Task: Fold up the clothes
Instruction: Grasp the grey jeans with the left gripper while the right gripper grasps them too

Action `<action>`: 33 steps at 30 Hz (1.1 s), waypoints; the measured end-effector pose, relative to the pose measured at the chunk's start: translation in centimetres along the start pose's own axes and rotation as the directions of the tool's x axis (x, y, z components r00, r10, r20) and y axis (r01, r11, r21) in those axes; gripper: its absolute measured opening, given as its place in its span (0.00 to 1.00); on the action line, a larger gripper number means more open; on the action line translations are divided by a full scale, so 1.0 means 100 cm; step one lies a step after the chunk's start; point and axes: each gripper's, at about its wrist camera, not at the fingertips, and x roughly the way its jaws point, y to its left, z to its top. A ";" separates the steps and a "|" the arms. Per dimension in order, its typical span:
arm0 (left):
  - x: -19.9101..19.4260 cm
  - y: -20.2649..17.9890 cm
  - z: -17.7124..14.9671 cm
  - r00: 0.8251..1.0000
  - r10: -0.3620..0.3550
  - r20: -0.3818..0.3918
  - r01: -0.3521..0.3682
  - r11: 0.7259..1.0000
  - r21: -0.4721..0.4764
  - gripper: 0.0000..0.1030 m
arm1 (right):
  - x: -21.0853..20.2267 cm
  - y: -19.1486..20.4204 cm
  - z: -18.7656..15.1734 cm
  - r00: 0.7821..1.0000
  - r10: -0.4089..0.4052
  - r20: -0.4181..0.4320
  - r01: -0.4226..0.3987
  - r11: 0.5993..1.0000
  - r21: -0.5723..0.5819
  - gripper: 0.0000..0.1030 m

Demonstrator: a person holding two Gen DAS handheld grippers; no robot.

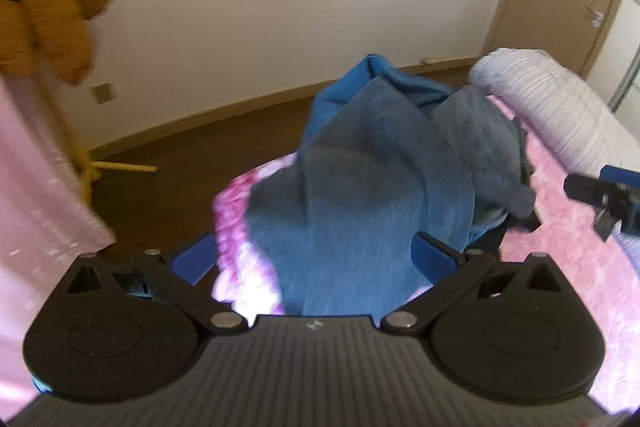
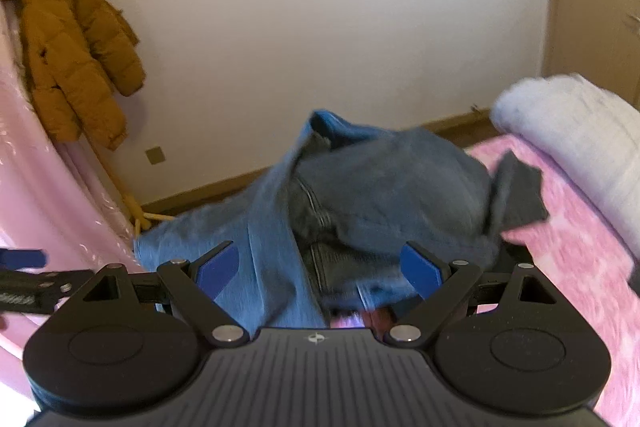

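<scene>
Left gripper (image 1: 312,255): jaws spread wide, blue pads angled outward. The blue garment (image 1: 360,195) lies heaped between and beyond them; its cloth covers part of the right-hand pad, but nothing is pinched. Motion blur makes it uncertain whether that pad touches the cloth.

Right gripper (image 2: 320,267): jaws likewise spread wide, both blue pads visible, with the same garment (image 2: 360,195) bunched in the gap and past it. No cloth is clamped.

Each tool appears at the edge of the other's view: the right gripper (image 1: 608,203) to the right of the garment, the left gripper (image 2: 36,279) to its left.

One garment counted. It is soft, matte, grey-blue knit with a brighter blue lining showing at the raised fold on top, and a zip line running down its middle in the right wrist view. It sits crumpled in a peaked mound, a dark flap sticking out on its right side.

The garment rests on a pink fleecy bedspread (image 1: 568,267), mottled with deeper magenta at the edge nearest the floor. Right of the garment lies one rolled white ribbed quilt (image 1: 560,95). Left of it hangs one glossy pink curtain (image 2: 44,187), and above that one mustard quilted jacket (image 2: 68,39). Behind the garment: a dark wooden floor (image 1: 180,147) and a plain cream wall (image 2: 280,47) with three small plates high up, one low.
</scene>
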 end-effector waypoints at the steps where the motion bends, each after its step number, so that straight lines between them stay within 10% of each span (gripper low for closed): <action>1: 0.016 0.000 0.014 0.999 -0.032 -0.006 0.032 0.999 0.007 0.99 | 0.007 0.000 0.007 1.000 -0.005 0.000 0.005 1.000 -0.018 0.87; 11: 0.190 -0.047 0.136 0.943 -0.286 -0.169 0.308 0.944 0.120 0.99 | 0.105 -0.025 0.047 0.973 -0.202 -0.112 0.191 0.976 -0.103 0.87; 17: 0.259 -0.056 0.145 0.899 -0.281 -0.336 0.356 0.916 0.184 0.49 | 0.142 -0.045 0.044 0.949 -0.239 -0.203 0.209 0.965 -0.159 0.87; 19: 0.262 -0.055 0.138 0.892 -0.272 -0.361 0.371 0.896 0.243 0.13 | 0.154 -0.051 0.048 0.949 -0.233 -0.211 0.201 0.966 -0.163 0.87; 22: 0.248 -0.047 0.125 0.900 -0.278 -0.336 0.383 0.873 0.303 0.07 | 0.176 -0.065 0.067 0.948 -0.249 -0.199 0.218 0.962 -0.167 0.87; 29: 0.180 0.010 0.103 0.853 -0.480 -0.206 0.517 0.832 0.203 0.05 | 0.239 -0.103 0.128 0.970 -0.171 -0.174 0.135 0.970 -0.203 0.87; 33: 0.152 0.028 0.087 0.846 -0.503 -0.175 0.531 0.823 0.200 0.05 | 0.290 -0.127 0.147 0.954 -0.079 -0.289 0.004 0.968 -0.250 0.87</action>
